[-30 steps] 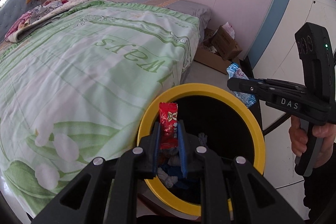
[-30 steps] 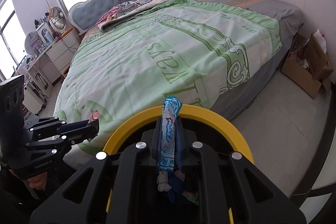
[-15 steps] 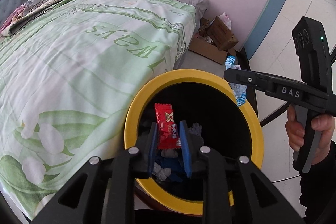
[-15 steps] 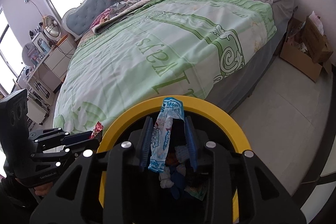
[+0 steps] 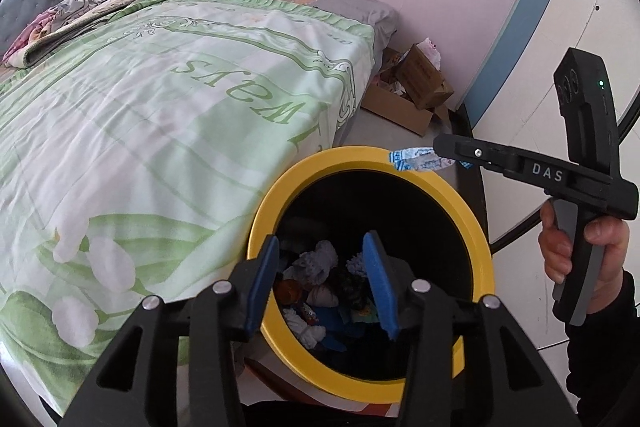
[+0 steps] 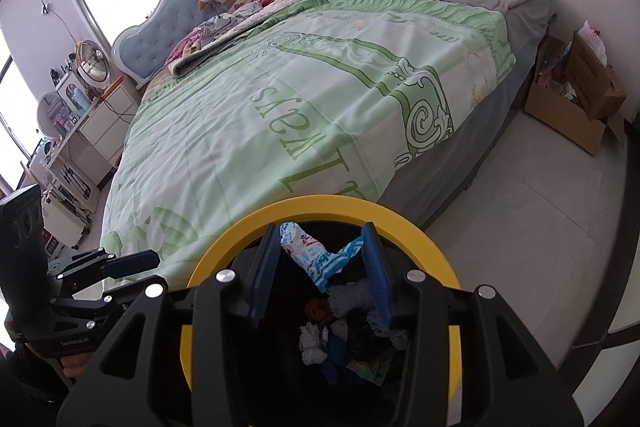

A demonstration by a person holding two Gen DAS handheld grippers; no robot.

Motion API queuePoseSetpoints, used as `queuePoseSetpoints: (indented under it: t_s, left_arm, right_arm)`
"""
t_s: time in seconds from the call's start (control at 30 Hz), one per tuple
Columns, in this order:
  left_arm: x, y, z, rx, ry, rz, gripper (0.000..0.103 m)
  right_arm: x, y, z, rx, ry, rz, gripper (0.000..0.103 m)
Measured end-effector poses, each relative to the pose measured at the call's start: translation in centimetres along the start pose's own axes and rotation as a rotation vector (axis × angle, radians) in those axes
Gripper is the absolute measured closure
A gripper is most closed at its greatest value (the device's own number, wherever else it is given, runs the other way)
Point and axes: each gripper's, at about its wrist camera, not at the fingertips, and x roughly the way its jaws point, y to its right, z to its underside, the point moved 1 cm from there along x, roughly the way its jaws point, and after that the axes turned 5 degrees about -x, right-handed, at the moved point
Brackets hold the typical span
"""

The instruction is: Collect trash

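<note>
Both pairs of jaws stand spread over the bin (image 5: pixel 476 227), and both have just been opening. Between the blue pads of the left gripper (image 5: pixel 325 279) nothing is left; past them lies the heap of trash (image 5: pixel 320 291) on the bin's floor, crumpled paper and wrappers.

In the right gripper (image 6: pixel 323 275) the blue-and-white wrapper (image 6: pixel 316 259) is bent into a V between the pads. Its upper end lies against the left pad, its other end reaches toward the right pad, and its fold points down into the bin. Whether either pad still presses on it I cannot tell; it looks loose. From the left wrist view the same wrapper (image 5: pixel 416 159) sticks out past the right gripper's tip, its long axis about level, pointing toward the bed (image 5: pixel 160 131), just above the far part of the bin's yellow rim.

That rim is a wide ring around a black, deep inside. On the left it sits just beside the bed's hanging green cover; on the right there is bare floor (image 6: pixel 540 219). A hand (image 5: pixel 580 251) holds the right gripper's handle to the right of the bin. Well beyond, by the wall, stands an open cardboard box (image 6: pixel 568 107). Above the bin's mouth the space is free apart from the two grippers.
</note>
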Motion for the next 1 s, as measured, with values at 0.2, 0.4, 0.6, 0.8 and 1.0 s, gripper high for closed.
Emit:
queuePoseSetpoints:
  t_s: [0.2, 0.4, 0.6, 0.8, 1.0]
  left_arm:
    - [-1.0, -1.0, 0.3, -0.024, 0.014, -0.002, 0.059]
    - [-2.5, -2.6, 0.6, -0.056, 0.05, -0.02, 0.057]
    - [-4.3, -4.5, 1.0, -0.097, 0.089, -0.048, 0.057]
    - [-6.4, -7.0, 1.8, -0.156, 0.134, -0.092, 0.057]
    - [-8.7, -10.6, 2.8, -0.227, 0.194, -0.173, 0.057]
  right_arm:
    - [-0.1, -0.4, -0.1, -0.002, -0.003, -0.008, 0.054]
    - [0.1, -1.5, -0.2, -0.023, -0.009, -0.015, 0.053]
    - [0.7, -3.3, -0.5, -0.056, -0.016, -0.032, 0.053]
    - [2.1, -6.3, -1.4, -0.109, -0.023, -0.07, 0.053]
    - [4.4, -11.2, -2.7, -0.194, -0.02, -0.126, 0.053]
